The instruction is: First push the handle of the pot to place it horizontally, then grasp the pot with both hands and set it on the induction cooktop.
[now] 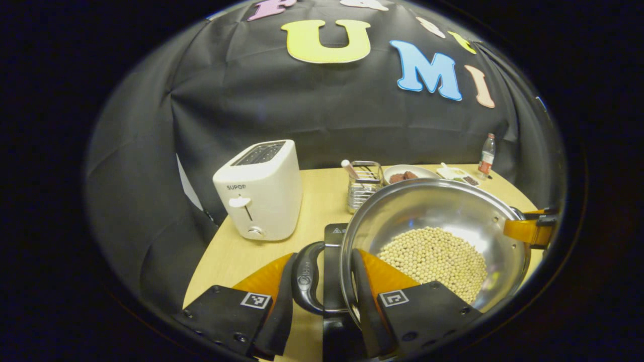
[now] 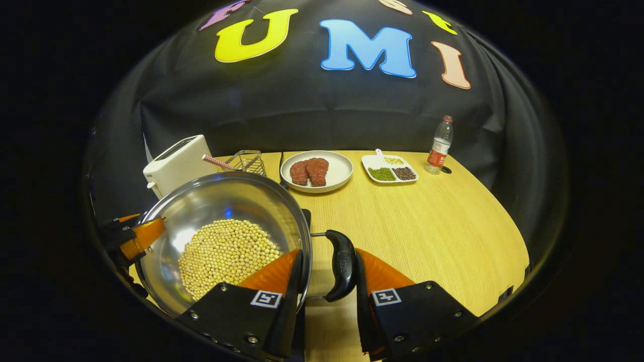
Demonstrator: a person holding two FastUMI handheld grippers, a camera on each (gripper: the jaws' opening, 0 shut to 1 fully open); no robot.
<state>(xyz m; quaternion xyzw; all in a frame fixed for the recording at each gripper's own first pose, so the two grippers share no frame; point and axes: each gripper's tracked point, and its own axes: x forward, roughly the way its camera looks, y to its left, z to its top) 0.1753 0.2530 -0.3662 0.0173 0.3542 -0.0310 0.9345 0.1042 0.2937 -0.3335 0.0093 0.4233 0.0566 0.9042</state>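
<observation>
Wooden bench (image 2: 427,221) is carrying a toaster (image 1: 261,191), wire basket (image 1: 365,186), meat plate (image 2: 317,171) and bottle (image 2: 440,146). Above the cooktop (image 1: 333,261), the bean-filled pot (image 1: 437,241) is being held, handles pointing sideways. Left gripper (image 1: 327,281) and right gripper (image 2: 327,274) jaws are apparently being pressed on one handle each.
</observation>
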